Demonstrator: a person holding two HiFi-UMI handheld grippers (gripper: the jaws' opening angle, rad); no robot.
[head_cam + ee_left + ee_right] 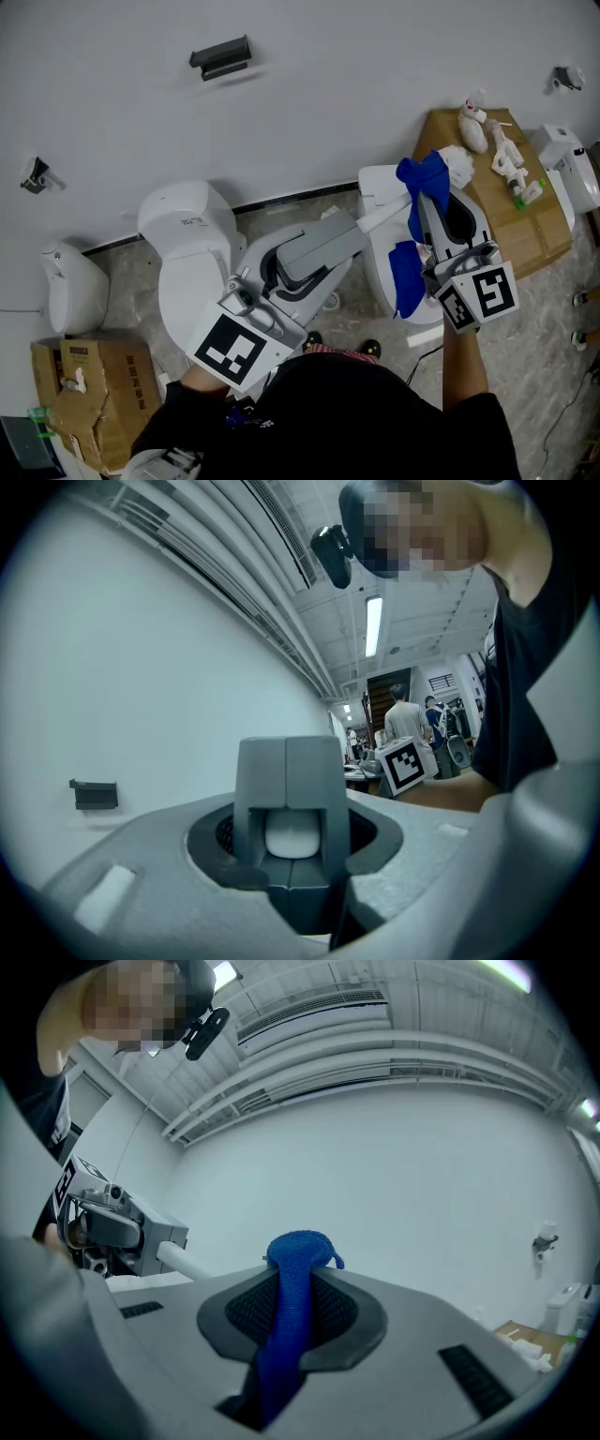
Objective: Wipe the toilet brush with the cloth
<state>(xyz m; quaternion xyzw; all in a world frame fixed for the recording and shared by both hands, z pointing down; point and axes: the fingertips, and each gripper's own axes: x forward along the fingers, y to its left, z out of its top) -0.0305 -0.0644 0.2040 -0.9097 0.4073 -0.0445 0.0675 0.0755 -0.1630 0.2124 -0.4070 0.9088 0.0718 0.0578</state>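
In the head view my left gripper is shut on the white handle of the toilet brush, which runs up and right to its white head. In the left gripper view the rounded handle end sits clamped between the grey fingers. My right gripper points up from the lower right, shut on the blue cloth. The cloth drapes over the brush just below the head, and one end hangs down. The right gripper view shows the cloth pinched between the jaws, with the handle at the left.
A white toilet stands at the left and another white bowl lies under the brush. A cardboard box with white items is at the right, another box at the lower left, and a white bin beside it.
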